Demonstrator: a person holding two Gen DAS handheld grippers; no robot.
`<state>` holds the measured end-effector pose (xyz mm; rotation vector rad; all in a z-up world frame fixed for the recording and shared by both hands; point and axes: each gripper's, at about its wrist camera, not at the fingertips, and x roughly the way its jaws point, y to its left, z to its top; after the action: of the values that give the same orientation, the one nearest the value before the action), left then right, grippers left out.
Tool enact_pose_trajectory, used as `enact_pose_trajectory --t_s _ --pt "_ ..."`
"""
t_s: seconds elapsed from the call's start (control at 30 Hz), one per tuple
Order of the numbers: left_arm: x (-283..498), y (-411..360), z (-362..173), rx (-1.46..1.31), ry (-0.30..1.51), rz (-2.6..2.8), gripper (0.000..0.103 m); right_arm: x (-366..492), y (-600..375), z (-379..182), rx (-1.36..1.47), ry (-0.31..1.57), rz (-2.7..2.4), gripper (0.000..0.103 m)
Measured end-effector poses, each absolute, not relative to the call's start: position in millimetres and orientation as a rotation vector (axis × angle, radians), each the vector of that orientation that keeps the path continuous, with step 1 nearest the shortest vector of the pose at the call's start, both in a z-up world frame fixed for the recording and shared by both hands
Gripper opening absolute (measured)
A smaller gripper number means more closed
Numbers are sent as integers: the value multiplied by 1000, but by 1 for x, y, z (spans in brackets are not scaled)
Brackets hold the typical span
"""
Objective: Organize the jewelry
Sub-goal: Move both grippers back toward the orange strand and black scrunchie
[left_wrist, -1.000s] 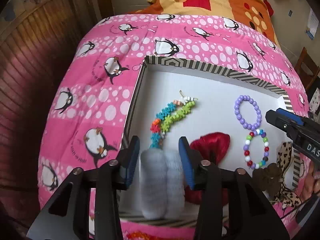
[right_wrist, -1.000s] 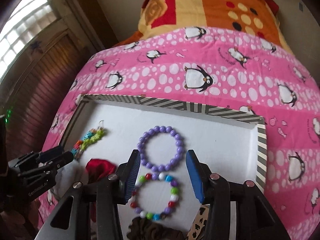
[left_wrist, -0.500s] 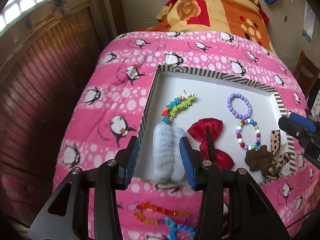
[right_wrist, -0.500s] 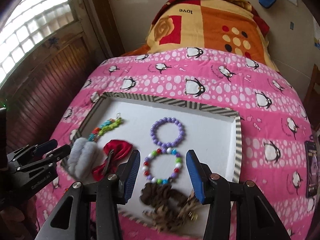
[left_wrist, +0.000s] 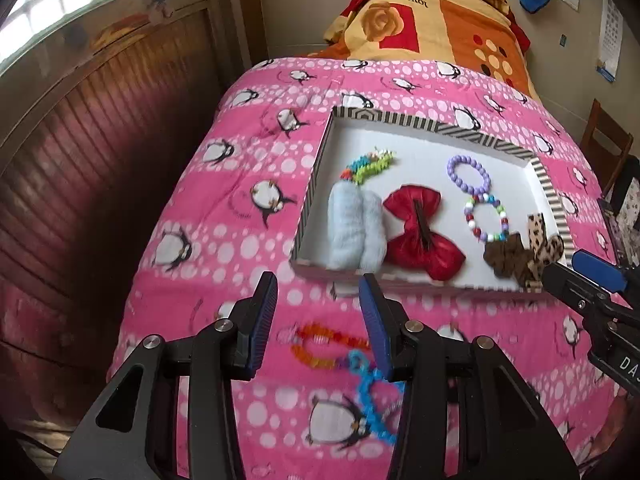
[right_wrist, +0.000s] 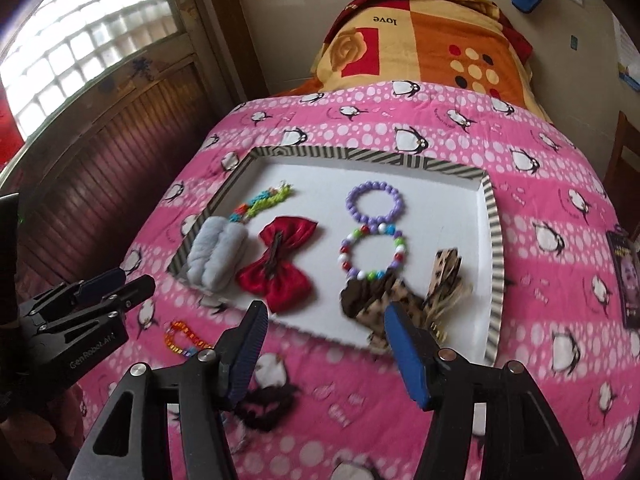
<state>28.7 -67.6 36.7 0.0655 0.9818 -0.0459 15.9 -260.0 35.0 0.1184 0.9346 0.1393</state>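
Note:
A white tray with a striped rim (left_wrist: 404, 122) (right_wrist: 494, 236) lies on the pink penguin bedspread. In it are a grey fluffy scrunchie (left_wrist: 354, 232) (right_wrist: 214, 252), a red bow (left_wrist: 420, 232) (right_wrist: 280, 268), a purple bead bracelet (left_wrist: 468, 174) (right_wrist: 376, 202), a multicolour bead bracelet (left_wrist: 486, 216) (right_wrist: 374, 254), a green-blue bracelet (left_wrist: 368, 166) (right_wrist: 264, 202) and leopard hair ties (left_wrist: 524, 256) (right_wrist: 404, 296). An orange bracelet (left_wrist: 328, 344) (right_wrist: 184, 338) and a blue bracelet (left_wrist: 370, 400) lie on the bedspread before the tray. My left gripper (left_wrist: 318, 320) (right_wrist: 116, 280) is open and empty above them. My right gripper (right_wrist: 324, 344) (left_wrist: 576, 270) is open and empty.
A dark scrunchie (right_wrist: 268, 404) lies on the bedspread under my right gripper. An orange folded blanket (left_wrist: 432, 24) lies at the bed's far end. Wooden wall panelling (left_wrist: 100, 128) runs along the left. A wooden chair (left_wrist: 608, 140) stands at the right.
Both grippers have pulled back from the tray toward the near edge of the bed. The grey scrunchie, between my left fingers earlier, now lies in the tray. The loose bracelets have come into view.

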Motion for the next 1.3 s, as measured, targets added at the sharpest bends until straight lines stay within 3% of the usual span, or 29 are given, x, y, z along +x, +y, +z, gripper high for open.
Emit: enact_pose_trajectory --t_s 0.17,1.3 --pt "7 -57 37 33 979 -46 53 -4 -247 33 114 940 137 59" --pt "-63 -47 43 57 946 -74 53 -70 -215 27 87 951 137 65"
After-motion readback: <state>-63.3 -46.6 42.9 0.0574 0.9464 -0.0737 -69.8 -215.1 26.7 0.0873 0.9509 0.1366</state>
